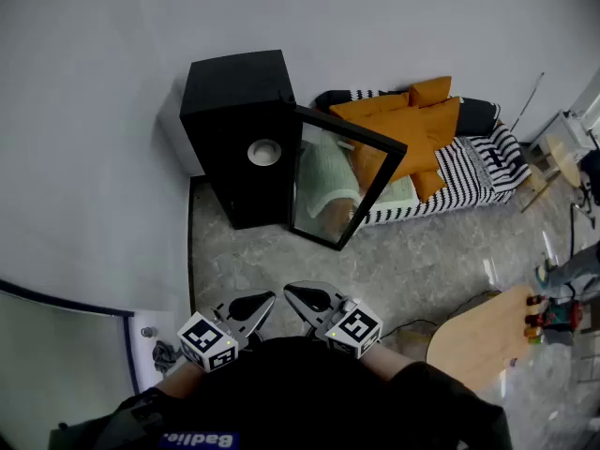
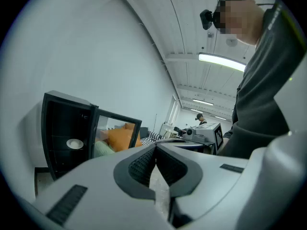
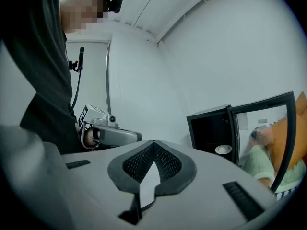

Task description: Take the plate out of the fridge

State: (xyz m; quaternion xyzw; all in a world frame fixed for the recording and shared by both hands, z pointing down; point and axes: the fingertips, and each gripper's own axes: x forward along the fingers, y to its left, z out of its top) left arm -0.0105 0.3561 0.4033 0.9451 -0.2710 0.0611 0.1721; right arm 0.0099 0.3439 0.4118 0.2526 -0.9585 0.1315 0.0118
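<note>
Both tools hang close before the person's dark top (image 1: 309, 392), well short of the fridge (image 1: 234, 129). The left gripper (image 1: 258, 303) and the right gripper (image 1: 300, 296) each have their jaws pressed together with nothing between them. On the fridge, the glass door (image 1: 337, 181) already stands open, and the plate (image 1: 264, 151) sits untouched on a shelf inside. Approaching, grasping and lifting it out all seem still to do. White lettering (image 1: 197, 439) on the top's blue strip is cut off and unreadable, and the fridge shows no brand.

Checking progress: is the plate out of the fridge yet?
No, the plate sits inside the fridge, whose door stands open.
</note>
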